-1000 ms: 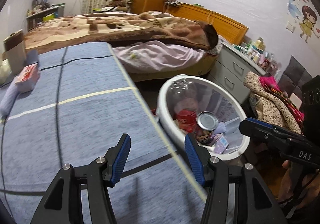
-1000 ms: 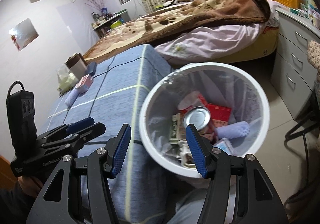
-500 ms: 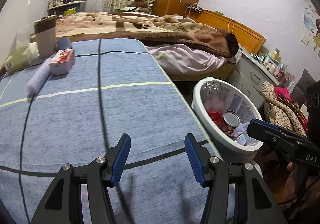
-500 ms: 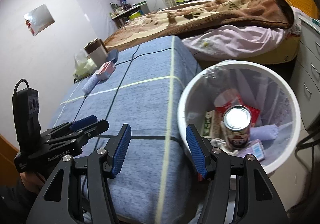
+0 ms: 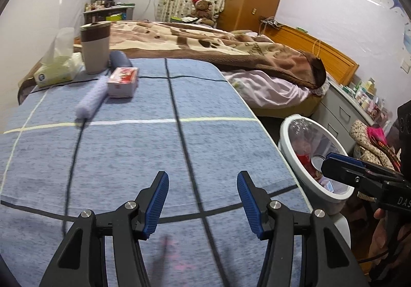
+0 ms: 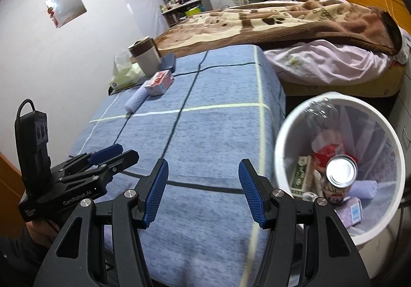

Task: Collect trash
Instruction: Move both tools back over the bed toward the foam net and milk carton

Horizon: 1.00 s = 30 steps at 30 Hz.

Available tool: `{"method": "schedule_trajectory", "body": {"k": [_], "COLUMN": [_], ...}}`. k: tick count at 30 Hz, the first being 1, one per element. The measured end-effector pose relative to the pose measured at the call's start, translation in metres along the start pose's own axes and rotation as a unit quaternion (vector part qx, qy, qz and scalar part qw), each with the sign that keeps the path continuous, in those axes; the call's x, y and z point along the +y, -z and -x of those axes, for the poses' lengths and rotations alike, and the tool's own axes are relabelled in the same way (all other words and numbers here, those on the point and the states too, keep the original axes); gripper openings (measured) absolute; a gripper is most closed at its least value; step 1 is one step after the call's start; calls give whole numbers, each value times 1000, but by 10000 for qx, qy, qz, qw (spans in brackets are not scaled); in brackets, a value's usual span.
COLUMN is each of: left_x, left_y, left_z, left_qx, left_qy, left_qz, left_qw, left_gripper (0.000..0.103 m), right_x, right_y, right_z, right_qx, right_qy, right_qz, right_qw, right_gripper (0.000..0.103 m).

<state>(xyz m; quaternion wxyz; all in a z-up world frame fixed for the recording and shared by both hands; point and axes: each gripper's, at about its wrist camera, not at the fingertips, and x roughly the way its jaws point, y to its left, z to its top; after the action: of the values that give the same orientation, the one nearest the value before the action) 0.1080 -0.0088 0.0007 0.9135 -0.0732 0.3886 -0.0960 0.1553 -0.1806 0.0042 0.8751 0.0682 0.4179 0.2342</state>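
Observation:
My left gripper point(image 5: 203, 185) hangs open and empty over the near part of a blue checked cloth point(image 5: 123, 158). My right gripper point(image 6: 203, 180) is open and empty too, above the cloth's near right edge. Far back on the cloth lie a red-and-white box point(image 5: 122, 81) point(image 6: 159, 83) and a pale lilac roll point(image 5: 92, 101) point(image 6: 136, 101). To the right of the table stands a white bin point(image 6: 282, 148) point(image 5: 287, 133) holding a can point(image 6: 340, 176), cartons and other trash. In the left wrist view the right gripper point(image 5: 334, 165) reaches over the bin.
A brown-and-beige cup point(image 5: 95, 48), a tissue pack point(image 5: 55, 71) and a dark blue case point(image 5: 120, 59) stand at the table's far end. A bed with a brown blanket point(image 5: 205, 40) lies behind. Grey drawers point(image 5: 341, 112) and a heap of clothes point(image 5: 370, 143) are beyond the bin.
Both grippers have swung left, away from the bin and over the blue cloth. The bin has slid to the right in both views. Both stay open and empty.

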Motion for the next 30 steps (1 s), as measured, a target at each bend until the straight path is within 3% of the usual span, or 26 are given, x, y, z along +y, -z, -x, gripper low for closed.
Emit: {"method": "schedule_trajectory", "body": {"k": [17,30], "left_x": [55,103], "left_y": [-26,-50], "left_z": [23,1], "left_qx": [-223,-124], "left_qy": [-469,-755], "left_qz": [193,260], "left_qw": [9985,9967], "left_gripper": [56,56], "right_x": [52,46], "right_y": [-37,-57], "right_z": [-22,-64], "right_qx": [-29,211], "right_qy": [-40,89], "right_qz": [588,385], "right_qw": [9983,9990], "right_gripper": [59,59]}}
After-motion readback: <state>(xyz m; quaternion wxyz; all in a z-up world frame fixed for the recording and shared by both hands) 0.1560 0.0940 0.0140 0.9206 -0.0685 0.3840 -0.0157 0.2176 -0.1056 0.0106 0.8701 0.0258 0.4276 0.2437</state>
